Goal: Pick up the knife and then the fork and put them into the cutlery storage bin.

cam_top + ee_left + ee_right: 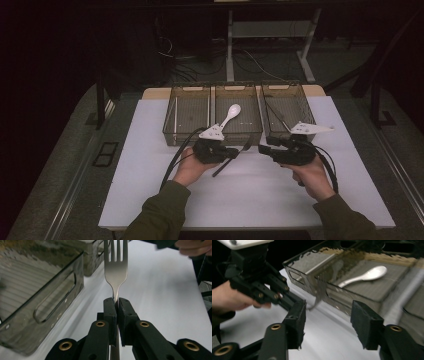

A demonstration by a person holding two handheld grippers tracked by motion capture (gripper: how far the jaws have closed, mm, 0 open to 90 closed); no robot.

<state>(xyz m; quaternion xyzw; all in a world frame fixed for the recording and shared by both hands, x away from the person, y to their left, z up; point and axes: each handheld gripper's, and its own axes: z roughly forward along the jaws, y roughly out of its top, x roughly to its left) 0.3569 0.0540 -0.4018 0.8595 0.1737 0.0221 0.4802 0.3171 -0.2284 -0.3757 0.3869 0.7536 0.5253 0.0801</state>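
**Between your left jaws: the fork**

Between the pads of your left gripper (115,301) the fork (115,267) is clamped by its neck, tines pointing straight out beyond the jaw tips. Your right gripper (328,322) stands with jaws apart and nothing between them, the fork's head just past its tips, beside the wire basket (312,287).
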